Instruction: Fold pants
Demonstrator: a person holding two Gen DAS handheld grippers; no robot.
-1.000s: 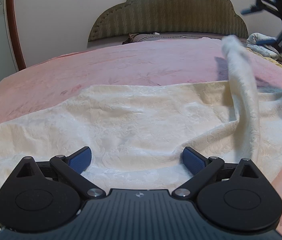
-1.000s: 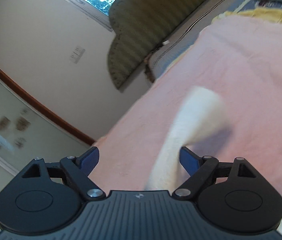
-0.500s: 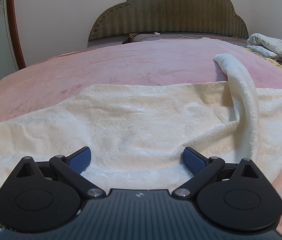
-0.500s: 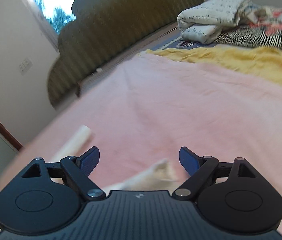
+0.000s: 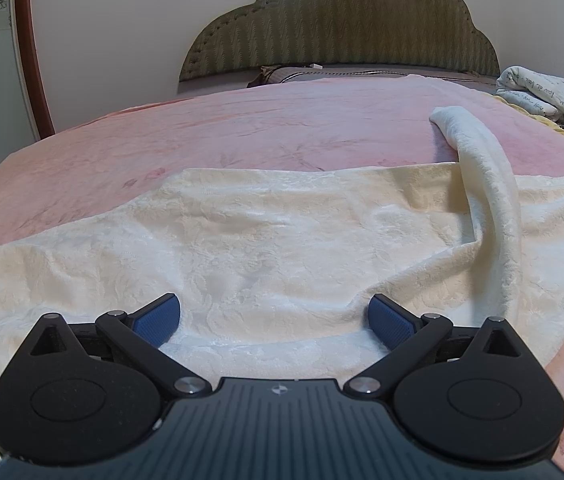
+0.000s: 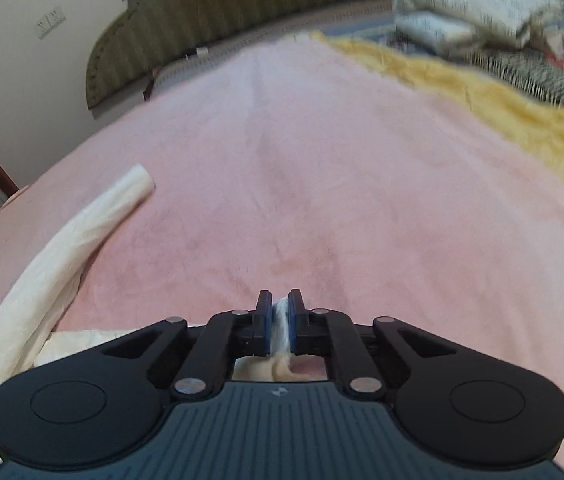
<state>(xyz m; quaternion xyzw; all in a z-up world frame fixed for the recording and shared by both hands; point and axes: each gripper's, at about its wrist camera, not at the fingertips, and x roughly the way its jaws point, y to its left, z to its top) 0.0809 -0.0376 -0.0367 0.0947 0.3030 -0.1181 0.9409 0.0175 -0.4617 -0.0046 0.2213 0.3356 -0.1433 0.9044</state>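
Observation:
Cream-white textured pants (image 5: pixel 266 240) lie spread across the pink bedspread (image 5: pixel 242 132). A rolled strip of the same fabric (image 5: pixel 486 184) curves from the pants toward the far right. My left gripper (image 5: pixel 274 316) is open, its blue pads resting low over the near part of the pants. In the right wrist view, my right gripper (image 6: pixel 280 316) is shut on an edge of the pants (image 6: pixel 281 320), with more cream cloth (image 6: pixel 70 340) below it. The rolled strip (image 6: pixel 82 232) lies to its left on the bedspread (image 6: pixel 342 184).
A padded green headboard (image 5: pixel 342 24) stands at the far end of the bed. Folded white bedding (image 5: pixel 542 92) lies at the far right, with a yellow blanket (image 6: pixel 482 96) and a striped cloth (image 6: pixel 542 76) beside it. A wall and a wooden frame (image 5: pixel 30 48) are at the left.
My right gripper dropped the raised strip, swung down to the pants' edge and closed on it. The strip fell onto the bed. My left gripper has stayed open and still.

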